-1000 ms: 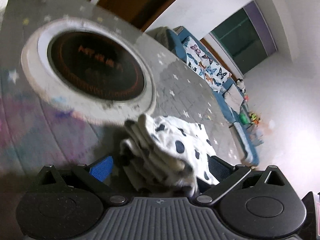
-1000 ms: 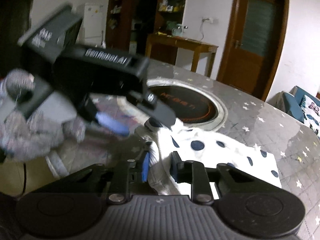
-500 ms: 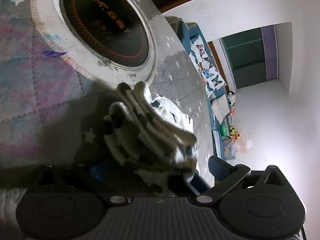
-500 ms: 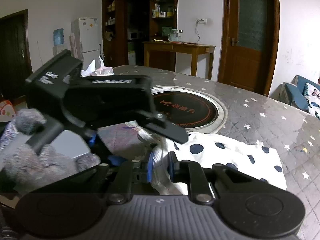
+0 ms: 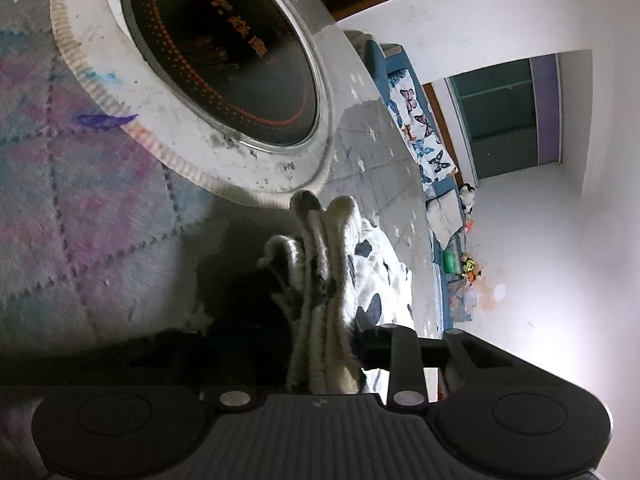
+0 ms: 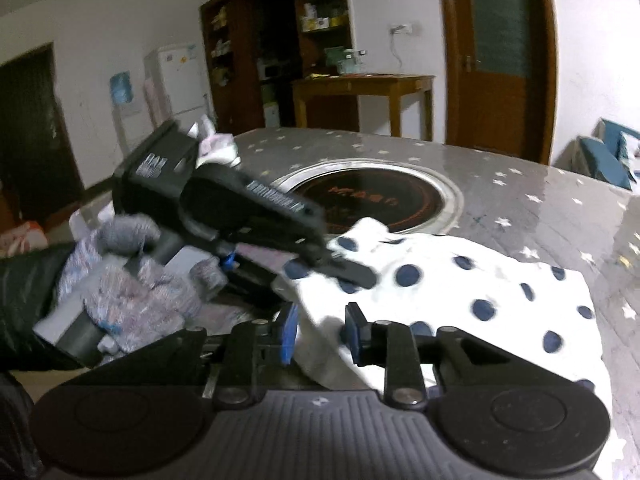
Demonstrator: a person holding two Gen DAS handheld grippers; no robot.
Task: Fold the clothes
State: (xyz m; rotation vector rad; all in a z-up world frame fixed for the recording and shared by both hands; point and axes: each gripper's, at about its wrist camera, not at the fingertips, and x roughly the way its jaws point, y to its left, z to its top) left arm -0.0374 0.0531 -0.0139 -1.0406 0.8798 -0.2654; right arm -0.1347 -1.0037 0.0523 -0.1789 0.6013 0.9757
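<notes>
A white cloth with dark blue dots (image 6: 460, 280) lies spread on the grey star-patterned table (image 6: 540, 200). In the left wrist view, one edge of this cloth (image 5: 372, 264) is bunched into thick folds, and my left gripper (image 5: 320, 336) is shut on that bunch. My right gripper (image 6: 320, 332) has its blue pads pressed on a near edge of the cloth, shut on it. The left gripper's black housing (image 6: 240, 208) reaches in from the left over the cloth's corner, held by a gloved hand (image 6: 132, 288).
A round black hob with a white rim (image 5: 224, 60) is set into the table just beyond the cloth. A pastel quilted mat (image 5: 60, 200) lies to its left. A blue sofa (image 5: 420, 128), a wooden side table (image 6: 360, 84) and a door stand around the room.
The left gripper went from open around the bunched cloth to shut on it, turning and shifting toward the cloth's corner. The right gripper kept its hold on the near edge.
</notes>
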